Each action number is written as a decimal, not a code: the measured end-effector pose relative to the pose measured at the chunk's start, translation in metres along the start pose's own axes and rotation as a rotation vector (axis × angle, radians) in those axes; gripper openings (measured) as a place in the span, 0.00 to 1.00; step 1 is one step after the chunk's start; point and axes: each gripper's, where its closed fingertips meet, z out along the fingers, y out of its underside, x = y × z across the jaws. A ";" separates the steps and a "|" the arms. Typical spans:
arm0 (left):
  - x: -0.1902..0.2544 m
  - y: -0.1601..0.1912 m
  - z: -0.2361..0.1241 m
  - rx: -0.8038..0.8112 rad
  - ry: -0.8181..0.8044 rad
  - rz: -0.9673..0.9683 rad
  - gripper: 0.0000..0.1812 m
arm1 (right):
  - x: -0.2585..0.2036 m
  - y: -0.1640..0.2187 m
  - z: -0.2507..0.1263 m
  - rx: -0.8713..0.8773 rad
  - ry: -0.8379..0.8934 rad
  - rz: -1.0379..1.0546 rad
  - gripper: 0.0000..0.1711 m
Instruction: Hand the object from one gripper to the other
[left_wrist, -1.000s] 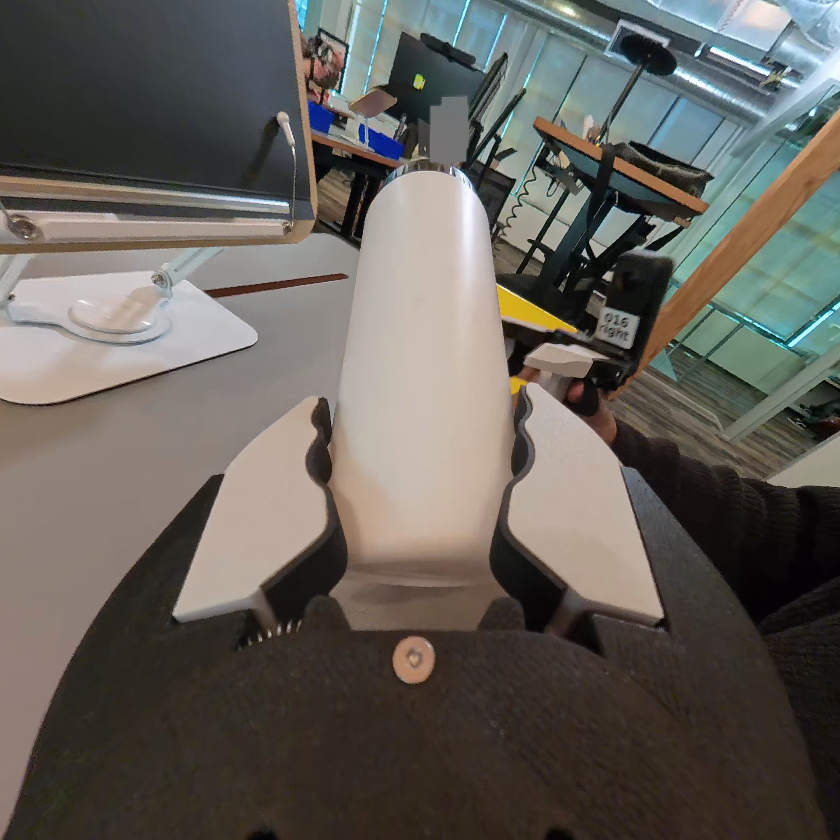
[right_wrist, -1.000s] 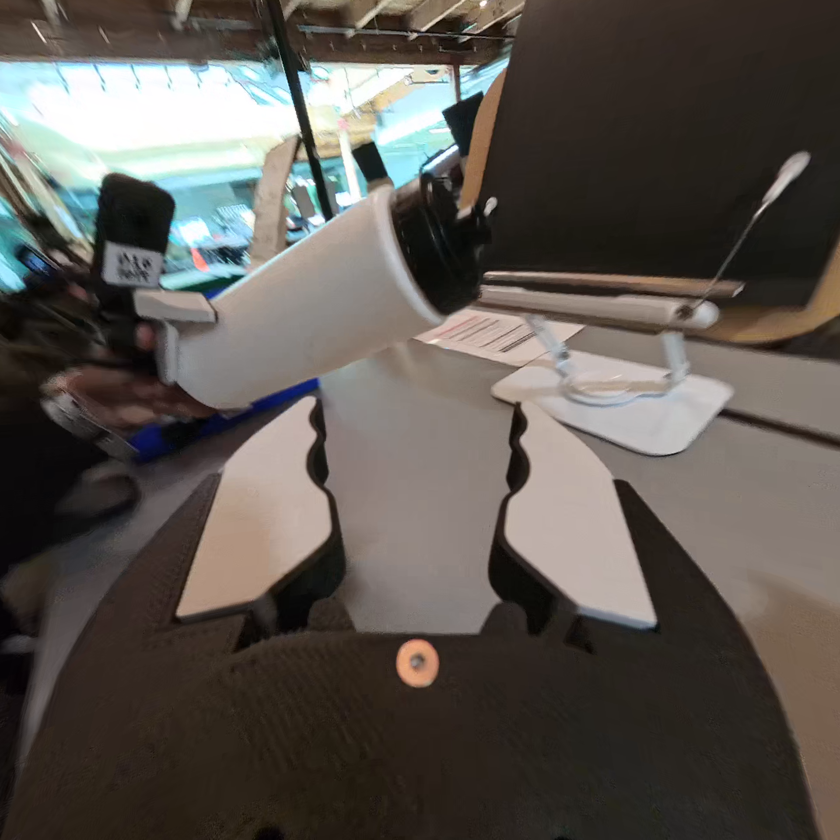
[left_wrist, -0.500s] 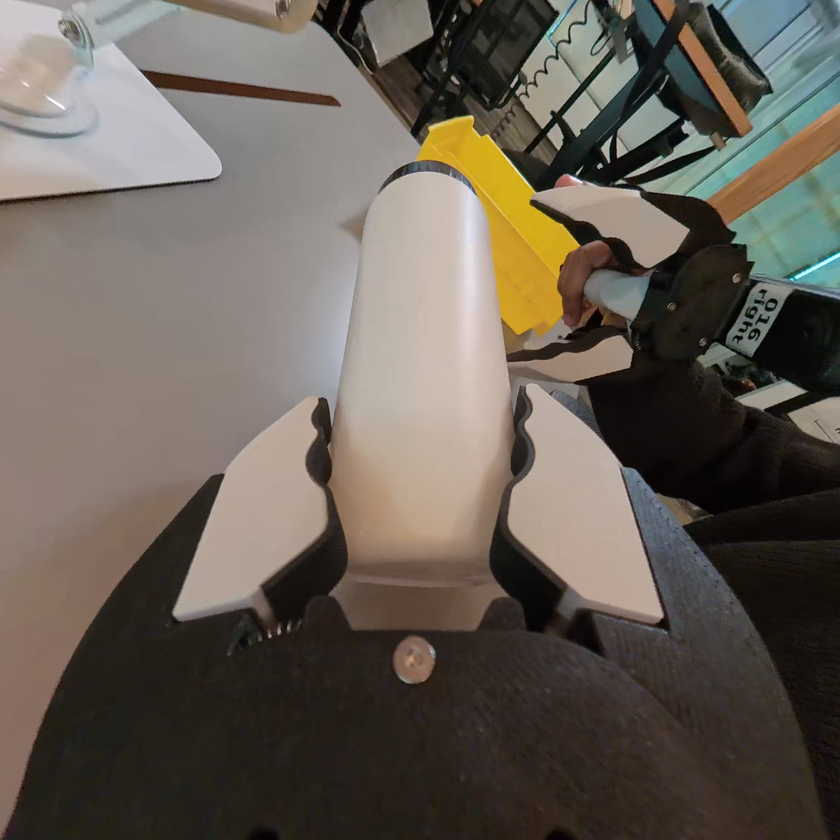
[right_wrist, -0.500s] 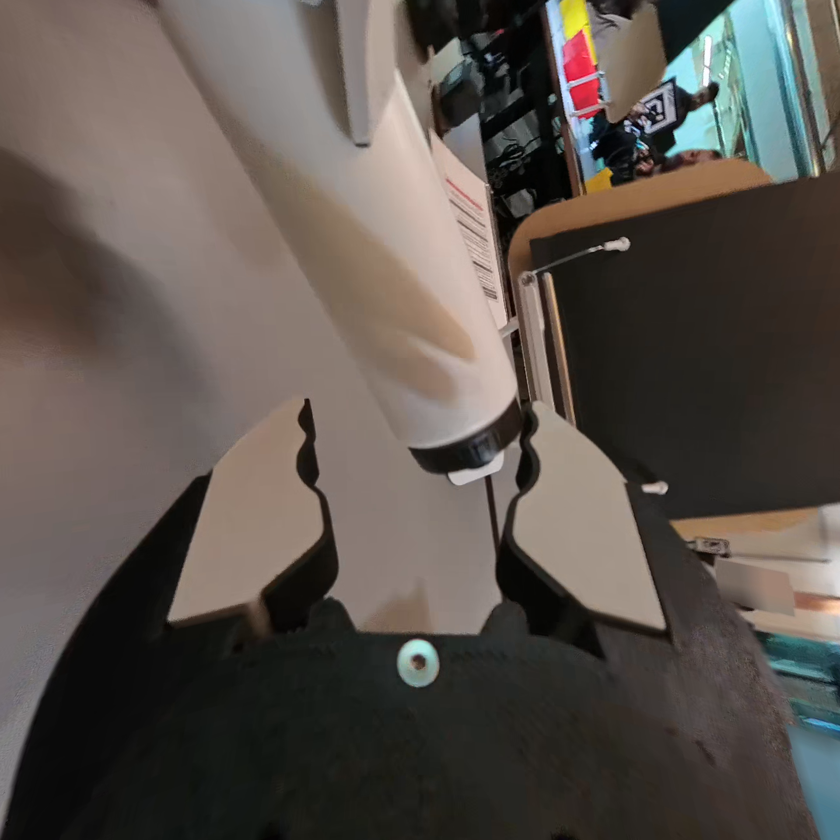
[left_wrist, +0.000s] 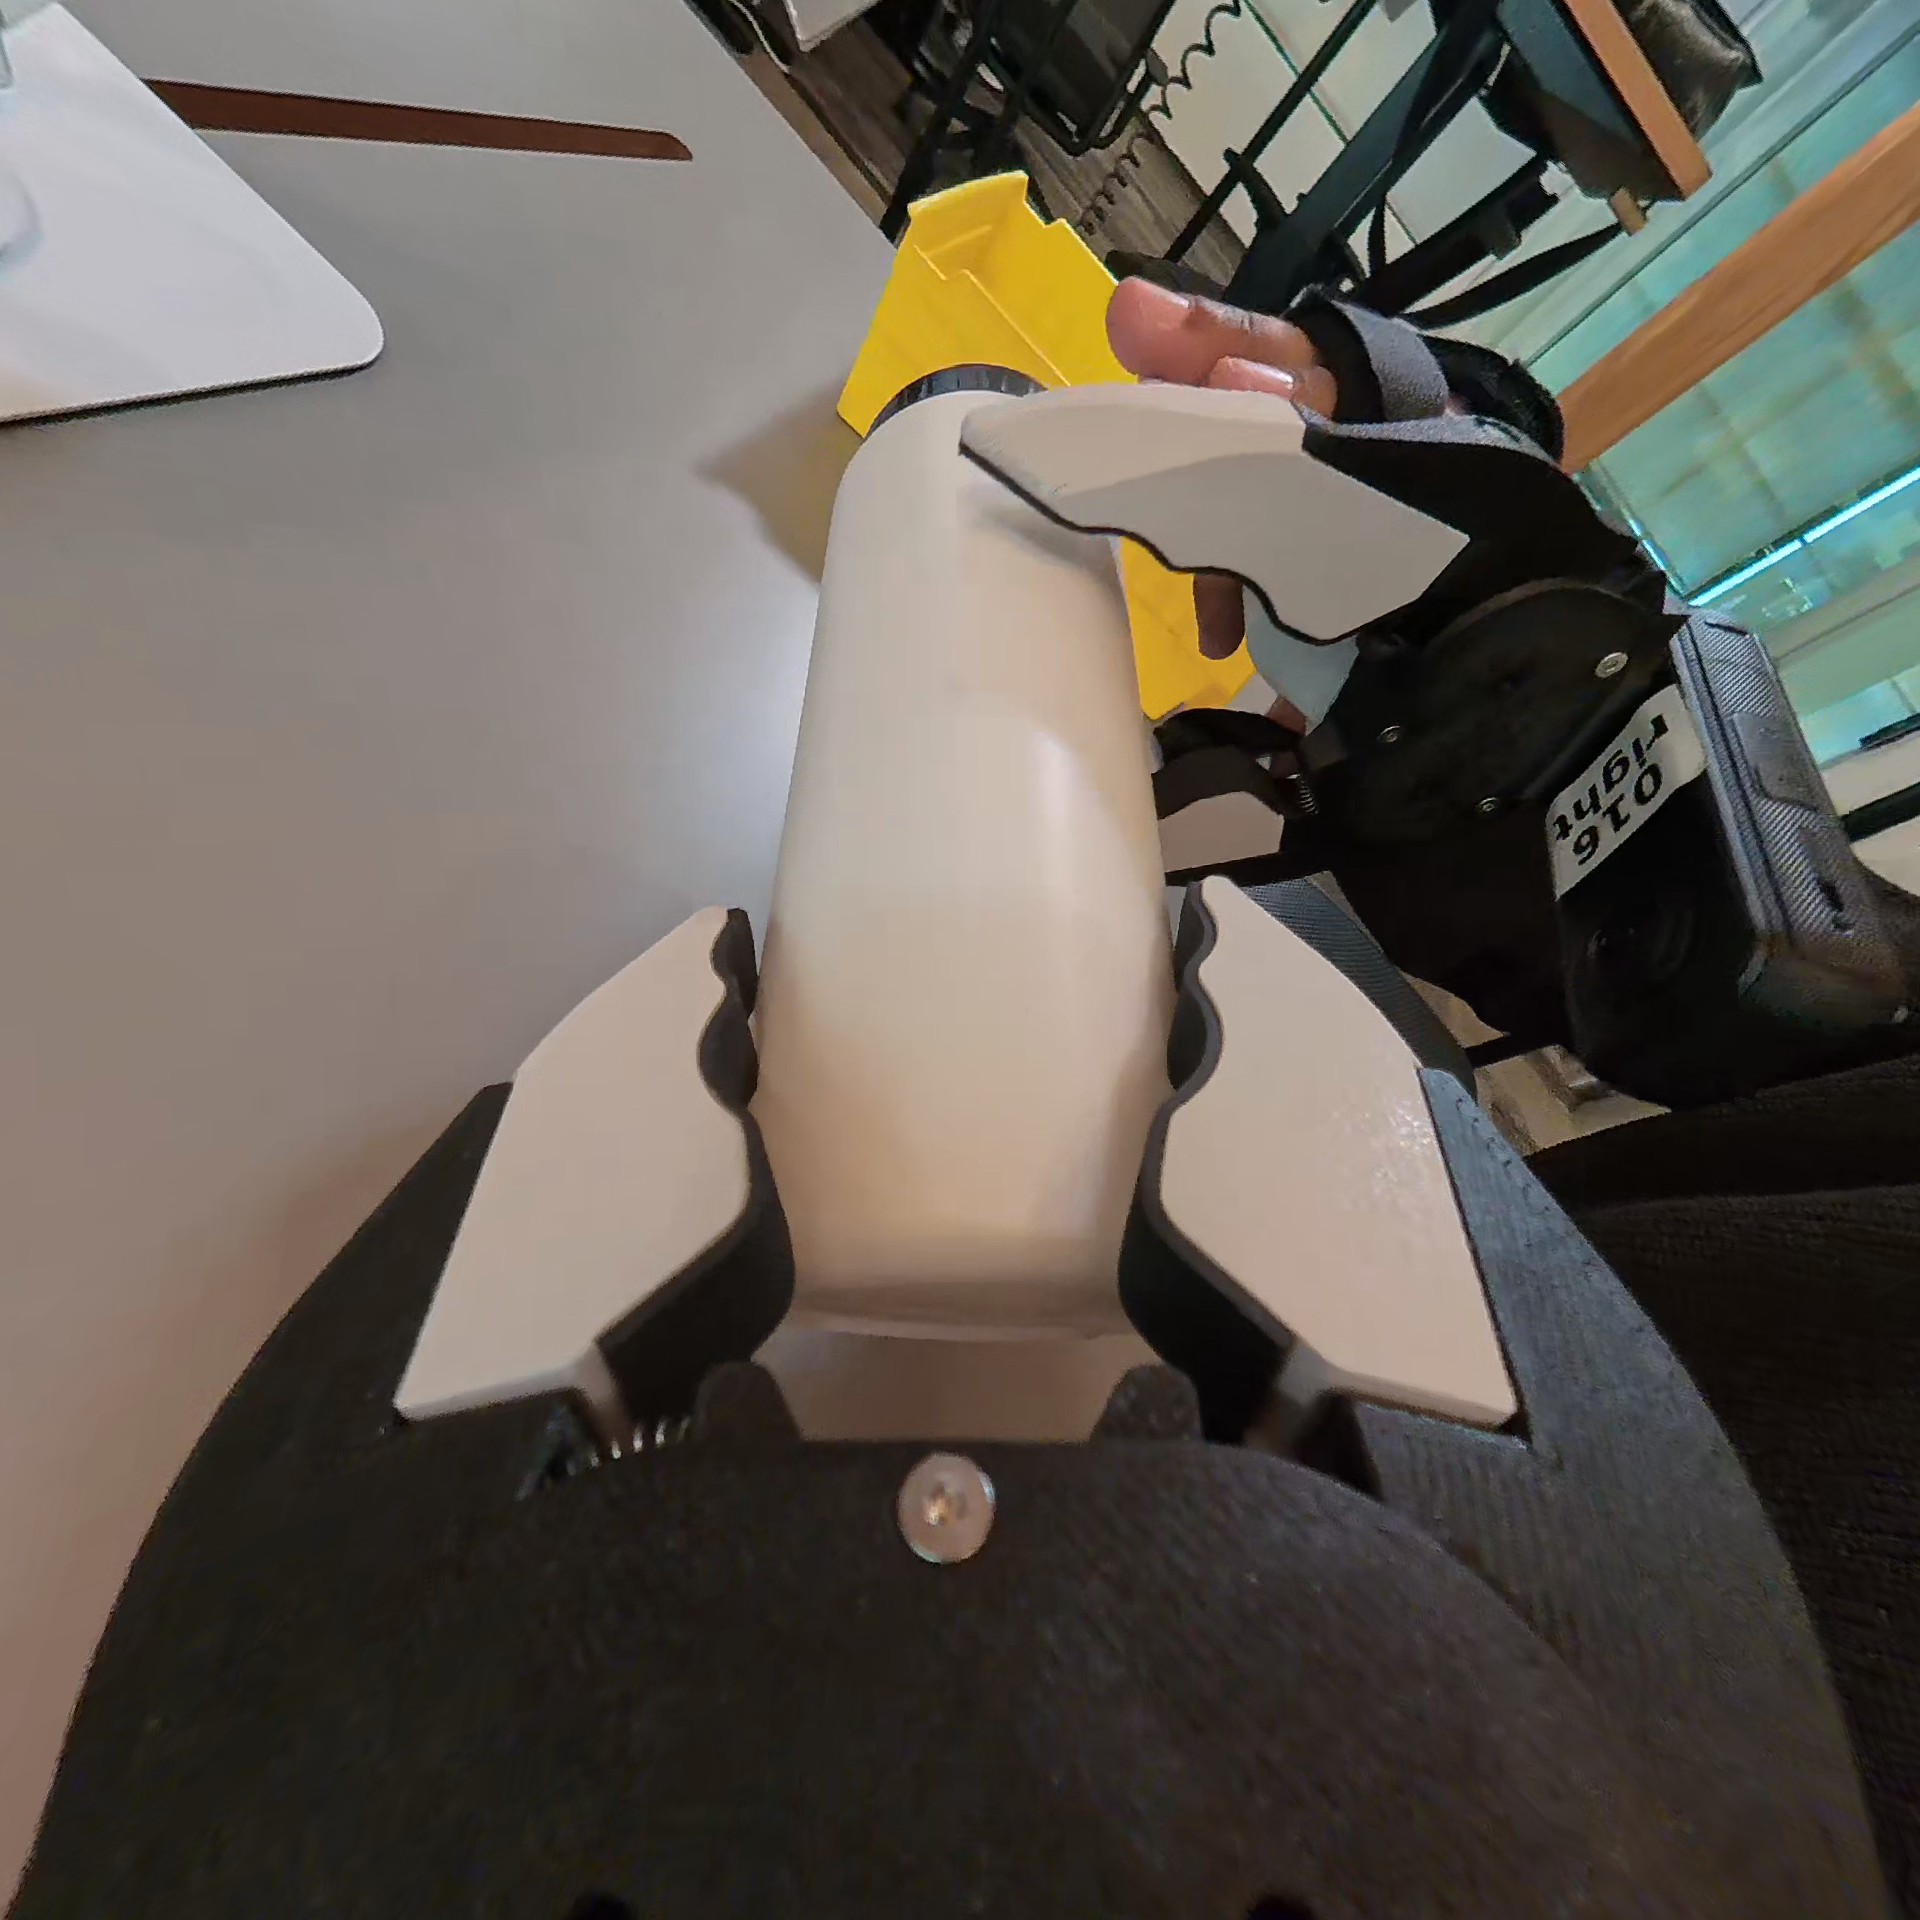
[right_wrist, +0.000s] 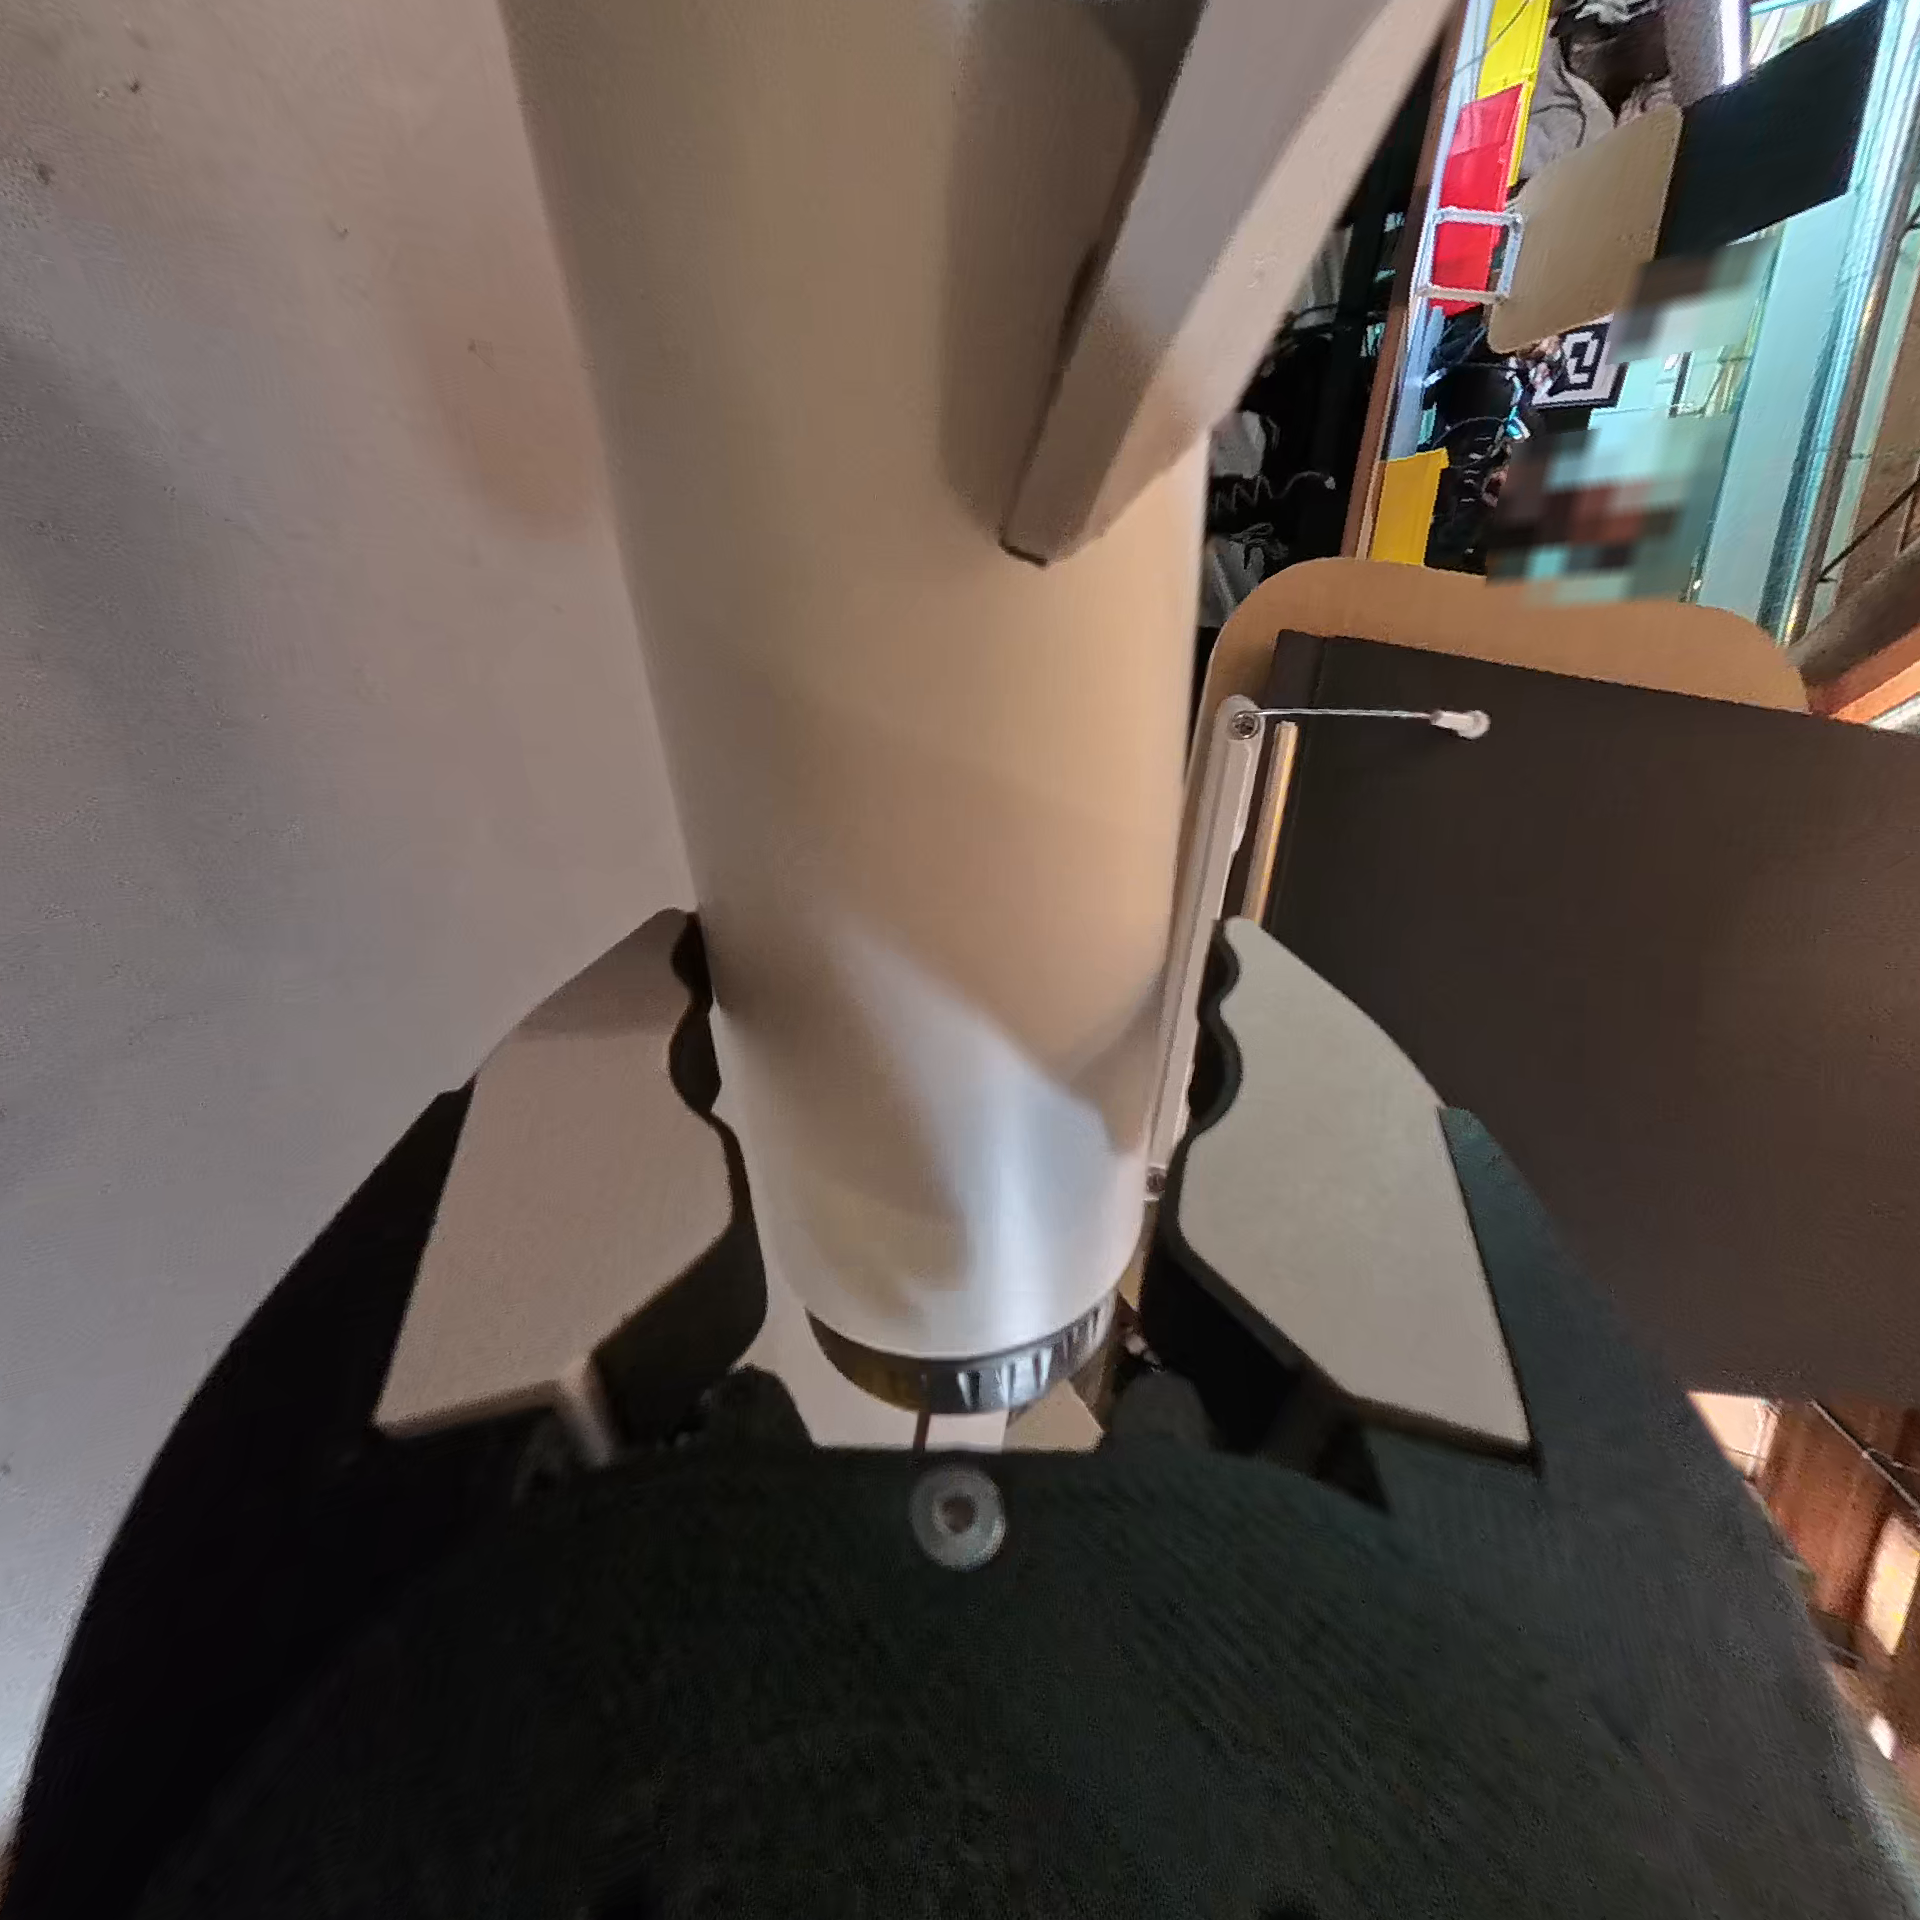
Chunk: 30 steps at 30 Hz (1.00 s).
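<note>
A white bottle (left_wrist: 966, 727) with a dark cap end is held in the air over the grey table (left_wrist: 364, 727). My left gripper (left_wrist: 961, 925) is shut on its base end. In the right wrist view the bottle (right_wrist: 883, 623) runs between the fingers of my right gripper (right_wrist: 951, 935), cap end deep in the jaws. The jaws stand open: the left pad touches the bottle and a narrow gap shows at the right pad. In the left wrist view the right gripper's upper finger (left_wrist: 1216, 509) lies over the bottle's cap end. A left gripper finger (right_wrist: 1143, 260) shows at the top of the right wrist view.
A yellow bin (left_wrist: 997, 281) lies at the table's far edge behind the bottle. A white stand base (left_wrist: 156, 291) sits at the far left. The black board (right_wrist: 1558, 987) on that stand is to the right of the bottle. A person's hand (left_wrist: 1195, 332) holds the right gripper. The grippers' ends are close to 7 centimeters from one another.
The right gripper has swung in from the side and slid over the bottle's cap end, so the bottle now sits between its open fingers. The left gripper keeps its hold, tilted lower towards the table.
</note>
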 end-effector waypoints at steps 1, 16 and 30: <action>0.001 0.000 0.001 -0.003 0.005 -0.001 0.44 | -0.001 0.000 0.001 -0.004 -0.002 -0.008 0.53; 0.011 0.000 0.006 -0.028 0.018 0.028 0.45 | -0.005 0.000 -0.001 -0.017 0.017 -0.033 0.52; 0.033 -0.073 -0.037 0.298 0.026 0.113 0.58 | 0.015 0.026 -0.020 0.089 0.114 0.350 0.52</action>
